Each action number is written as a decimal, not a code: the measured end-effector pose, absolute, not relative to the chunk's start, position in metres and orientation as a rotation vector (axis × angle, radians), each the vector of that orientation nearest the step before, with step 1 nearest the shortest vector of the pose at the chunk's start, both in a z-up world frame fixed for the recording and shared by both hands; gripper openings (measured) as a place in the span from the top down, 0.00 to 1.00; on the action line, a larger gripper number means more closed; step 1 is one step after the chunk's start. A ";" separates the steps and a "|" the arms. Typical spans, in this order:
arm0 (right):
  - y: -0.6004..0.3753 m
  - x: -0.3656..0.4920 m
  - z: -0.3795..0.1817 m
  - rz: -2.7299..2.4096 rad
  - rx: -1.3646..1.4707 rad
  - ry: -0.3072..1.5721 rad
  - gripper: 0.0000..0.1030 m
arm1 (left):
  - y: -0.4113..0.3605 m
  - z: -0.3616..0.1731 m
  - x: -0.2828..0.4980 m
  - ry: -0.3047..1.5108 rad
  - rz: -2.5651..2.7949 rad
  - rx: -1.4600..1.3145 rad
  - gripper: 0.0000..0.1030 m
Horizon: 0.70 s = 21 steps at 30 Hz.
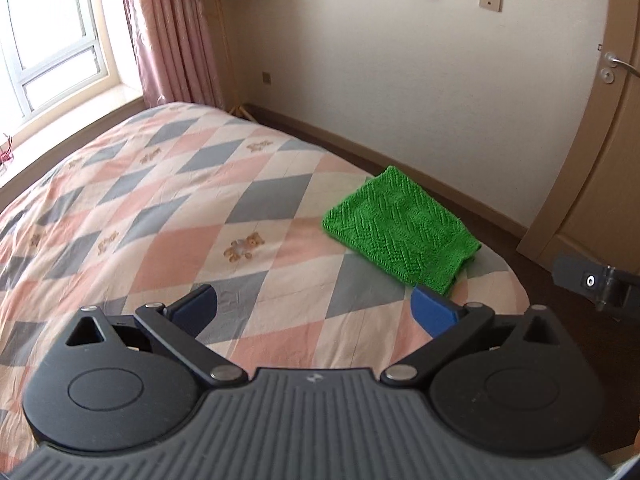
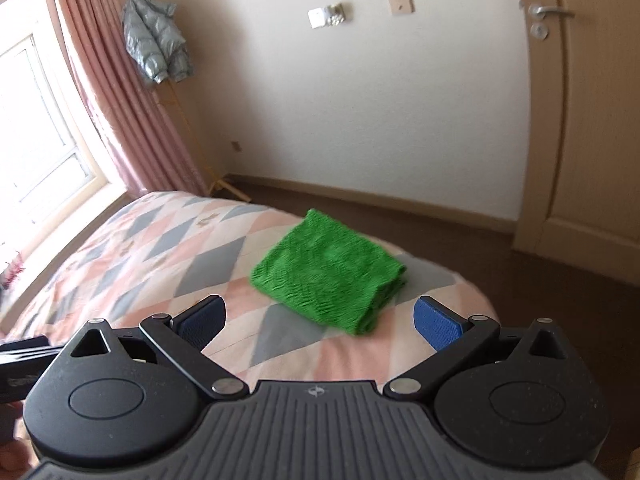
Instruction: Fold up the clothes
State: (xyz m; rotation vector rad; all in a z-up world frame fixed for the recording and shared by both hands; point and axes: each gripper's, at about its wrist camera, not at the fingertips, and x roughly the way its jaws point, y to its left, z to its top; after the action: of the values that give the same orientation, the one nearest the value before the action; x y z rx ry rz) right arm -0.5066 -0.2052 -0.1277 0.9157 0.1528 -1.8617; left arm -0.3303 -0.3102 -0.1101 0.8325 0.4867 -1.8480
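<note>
Green knit garment (image 2: 326,270) lies folded in a compact stack on bed (image 1: 160,200), near its edge. Right claw (image 2: 320,322) nearer, garment straight ahead; left claw (image 1: 316,310) has it ahead-right. Both claws spread apart, holding nothing.

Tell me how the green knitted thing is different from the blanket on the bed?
The green knit is one bright colour; the bedspread has pink, grey and cream diamonds with little bears. The knit is small and folded into thick layers; the bedspread is spread flat over the whole bed. The knit looks bumpy and woolly; the bedspread looks smooth. Both are soft cloth, and neither is held by a gripper.
</note>
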 end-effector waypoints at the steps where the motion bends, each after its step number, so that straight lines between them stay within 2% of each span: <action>1: -0.209 -0.509 -0.129 -1.860 0.938 0.167 0.00 | -0.313 -0.112 -0.332 0.501 -1.839 0.843 0.01; 14: -0.249 -0.524 -0.159 -1.786 1.087 0.416 0.00 | -0.341 -0.137 -0.362 0.566 -1.783 0.925 0.01; 21: -0.266 -0.534 -0.171 -1.761 1.110 0.484 0.00 | -0.357 -0.145 -0.373 0.597 -1.763 0.942 0.01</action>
State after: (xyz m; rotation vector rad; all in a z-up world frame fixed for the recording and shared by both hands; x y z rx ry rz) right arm -0.5340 -0.2663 -0.1712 1.1100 0.4839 -1.7609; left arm -0.3734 -0.3572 -0.1446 0.9424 0.5968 -1.7629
